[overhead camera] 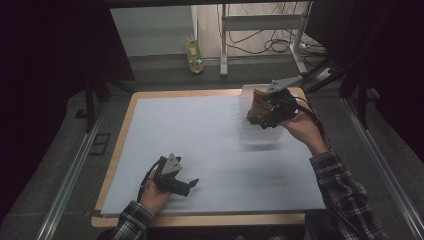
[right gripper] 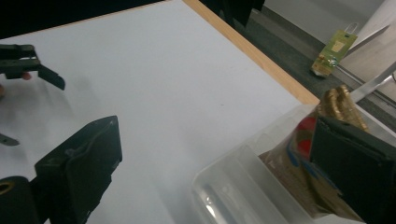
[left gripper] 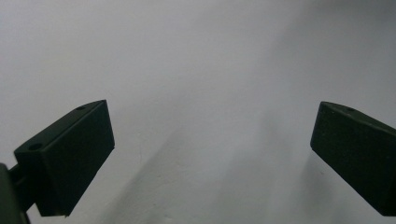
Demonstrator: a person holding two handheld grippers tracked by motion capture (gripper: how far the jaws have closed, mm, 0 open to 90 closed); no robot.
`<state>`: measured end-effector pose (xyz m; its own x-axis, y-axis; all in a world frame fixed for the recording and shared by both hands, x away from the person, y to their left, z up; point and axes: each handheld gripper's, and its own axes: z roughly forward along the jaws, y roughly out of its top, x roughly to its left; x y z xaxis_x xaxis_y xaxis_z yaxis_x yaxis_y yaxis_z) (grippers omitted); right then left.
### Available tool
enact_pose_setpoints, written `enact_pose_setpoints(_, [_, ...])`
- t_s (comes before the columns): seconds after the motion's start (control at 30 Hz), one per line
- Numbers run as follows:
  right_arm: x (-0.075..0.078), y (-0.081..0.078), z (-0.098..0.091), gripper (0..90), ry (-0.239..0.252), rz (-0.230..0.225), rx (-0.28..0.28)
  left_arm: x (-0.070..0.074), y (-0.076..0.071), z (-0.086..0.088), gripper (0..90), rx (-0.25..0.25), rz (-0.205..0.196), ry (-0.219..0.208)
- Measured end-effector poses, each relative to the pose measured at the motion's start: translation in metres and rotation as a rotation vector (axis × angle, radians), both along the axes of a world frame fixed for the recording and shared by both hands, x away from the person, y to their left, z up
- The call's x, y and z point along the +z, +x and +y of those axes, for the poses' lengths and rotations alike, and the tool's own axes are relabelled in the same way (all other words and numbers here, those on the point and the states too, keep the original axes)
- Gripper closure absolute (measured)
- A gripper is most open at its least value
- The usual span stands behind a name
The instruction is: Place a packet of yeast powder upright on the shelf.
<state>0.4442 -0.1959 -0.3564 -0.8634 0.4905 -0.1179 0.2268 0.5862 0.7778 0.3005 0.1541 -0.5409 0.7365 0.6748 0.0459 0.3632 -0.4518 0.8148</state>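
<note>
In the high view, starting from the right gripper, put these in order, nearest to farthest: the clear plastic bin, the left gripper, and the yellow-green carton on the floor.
1. The clear plastic bin, at the table's far right, directly under the right gripper.
2. The yellow-green carton, standing on the floor beyond the table's far edge.
3. The left gripper, near the table's front left, across the white sheet.

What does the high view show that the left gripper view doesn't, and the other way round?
High view: the person's left gripper low over the sheet, the right gripper at a clear plastic bin with a brown packet in it, plaid sleeves, the floor beyond and a yellow-green carton on it.
Left gripper view: a close look at its own two black jaws, standing wide apart with nothing between.
Both: the white sheet that covers the table.
</note>
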Motion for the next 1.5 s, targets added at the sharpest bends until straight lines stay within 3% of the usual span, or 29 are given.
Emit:
enact_pose_setpoints(1.13, [-0.026, -0.049, -0.005, 1.8, -0.002, -0.061, 0.048, 0.0, 0.0, 0.0, 0.0, 0.0, 0.0, 0.004])
enact_pose_setpoints(1.5, [-0.037, -0.059, -0.006, 1.8, 0.006, -0.05, 0.054, 0.0, 0.0, 0.0, 0.0, 0.002, -0.003, 0.001])
